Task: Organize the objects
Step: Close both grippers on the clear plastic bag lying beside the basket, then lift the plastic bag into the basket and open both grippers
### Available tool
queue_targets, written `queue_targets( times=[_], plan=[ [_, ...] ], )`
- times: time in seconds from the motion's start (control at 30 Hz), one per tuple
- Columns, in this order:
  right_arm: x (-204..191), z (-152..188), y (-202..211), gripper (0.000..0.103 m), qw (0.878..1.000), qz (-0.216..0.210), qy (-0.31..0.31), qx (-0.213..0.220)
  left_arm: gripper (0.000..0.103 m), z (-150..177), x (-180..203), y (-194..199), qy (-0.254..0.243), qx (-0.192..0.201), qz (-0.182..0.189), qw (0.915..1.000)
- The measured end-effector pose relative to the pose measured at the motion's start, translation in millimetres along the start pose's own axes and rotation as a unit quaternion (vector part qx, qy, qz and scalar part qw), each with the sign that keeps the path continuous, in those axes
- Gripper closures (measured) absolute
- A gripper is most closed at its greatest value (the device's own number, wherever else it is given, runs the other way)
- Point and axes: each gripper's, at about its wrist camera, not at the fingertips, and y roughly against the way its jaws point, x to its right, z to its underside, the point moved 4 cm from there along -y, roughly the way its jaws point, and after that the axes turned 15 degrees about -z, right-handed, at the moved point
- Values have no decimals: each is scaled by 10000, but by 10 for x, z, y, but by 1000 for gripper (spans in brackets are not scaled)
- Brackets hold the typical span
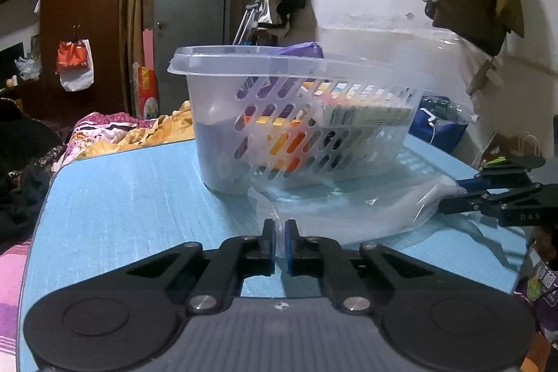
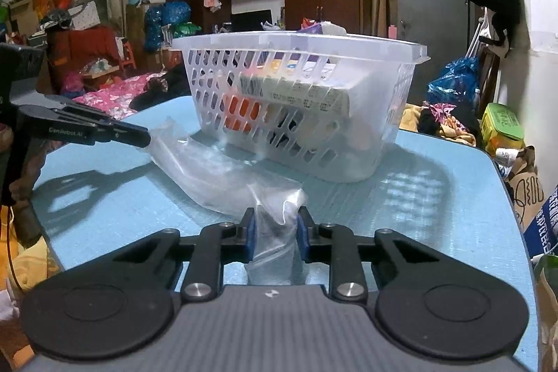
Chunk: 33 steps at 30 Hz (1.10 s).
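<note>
Both claws are gripping the clear plastic bag (image 2: 223,169) for us, left claw (image 1: 280,227) at one end, right claw (image 2: 275,229) at the other, its long axis lying between them on the surface (image 1: 139,190), just before the basket (image 2: 296,100).

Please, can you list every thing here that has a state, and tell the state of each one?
Basket: upright on the table, filled with boxes and packets.
Plastic bag: empty, lying crumpled on the table in front of the basket, pinched at two ends.
Left tongs: shut on one end of the bag.
Right tongs: shut on the other end.
Table: level.
</note>
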Motion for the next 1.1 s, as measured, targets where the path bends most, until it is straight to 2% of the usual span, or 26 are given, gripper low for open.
queue_targets(
  times=[0.3, 0.57, 0.67, 0.83, 1.0, 1.1],
  plan=[
    [-53, -42, 40, 78, 9999, 9, 75, 87, 96, 5, -5, 75, 96, 149, 15, 9998],
    [-289, -365, 321, 79, 9976, 137, 492, 467, 96, -217, 6, 496, 138, 718, -41, 9973],
    [-382, -599, 465, 79, 9948, 233, 724, 676, 96, -409, 44, 742, 100, 1046, -62, 9944],
    [-323, -1160, 552, 79, 9890, 500, 1027, 941, 96, -946, 64, 954, 75, 1478, -93, 9889],
    [55, -1628, 315, 79, 9884, 662, 993, 940, 96, -1474, 26, 681, 133, 1440, -109, 9894],
    [246, -1654, 73, 79, 9900, 718, 937, 768, 96, -1587, -21, 372, 229, 1247, -99, 9919]
  ],
)
